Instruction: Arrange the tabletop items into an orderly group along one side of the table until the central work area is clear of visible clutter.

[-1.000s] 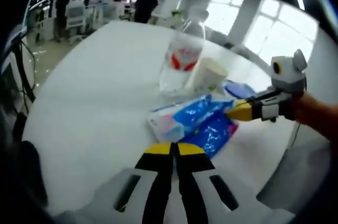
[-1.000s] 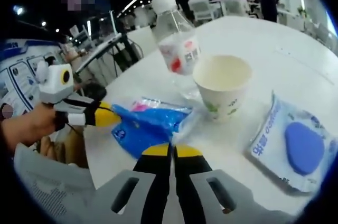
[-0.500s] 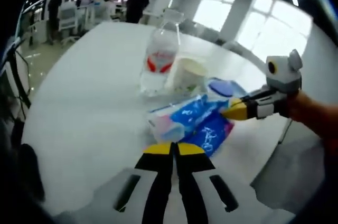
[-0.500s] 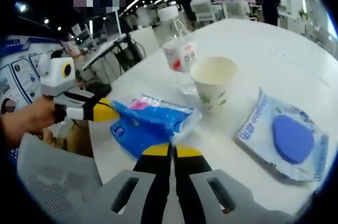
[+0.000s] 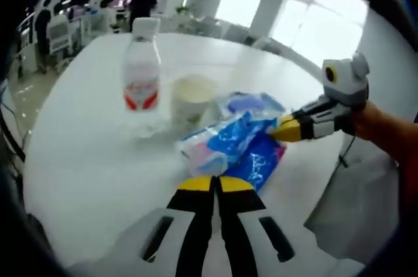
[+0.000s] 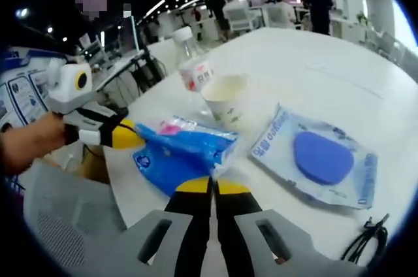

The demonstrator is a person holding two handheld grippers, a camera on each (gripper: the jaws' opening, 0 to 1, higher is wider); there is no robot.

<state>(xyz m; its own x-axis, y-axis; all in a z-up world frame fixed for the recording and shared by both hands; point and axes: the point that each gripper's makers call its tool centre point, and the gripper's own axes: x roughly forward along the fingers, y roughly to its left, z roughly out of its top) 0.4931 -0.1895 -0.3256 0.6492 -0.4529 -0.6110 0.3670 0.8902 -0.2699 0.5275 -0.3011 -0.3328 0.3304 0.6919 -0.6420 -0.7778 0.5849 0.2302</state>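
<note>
Both grippers are clamped on the crinkly blue-and-pink plastic packet (image 5: 230,146) from opposite ends: the left gripper (image 5: 211,184) pinches its near edge, and the right gripper (image 6: 211,185) grips the other end, its yellow tips showing at the packet's far corner in the left gripper view. The jaws of each are closed together on the film.

Compared with a second ago, the clear plastic water bottle with a red label (image 5: 142,74) and the white paper cup (image 5: 191,97) sit farther off in both views, and more of the flat clear pouch holding a blue oval pad (image 6: 321,157) is visible — the packet seems to be drawn away from the cluster toward the table's near edge.

That edge is close under both grippers. The white round table (image 5: 78,153) lies bare to the left of the bottle. A black cable (image 6: 366,241) lies by the rim.
</note>
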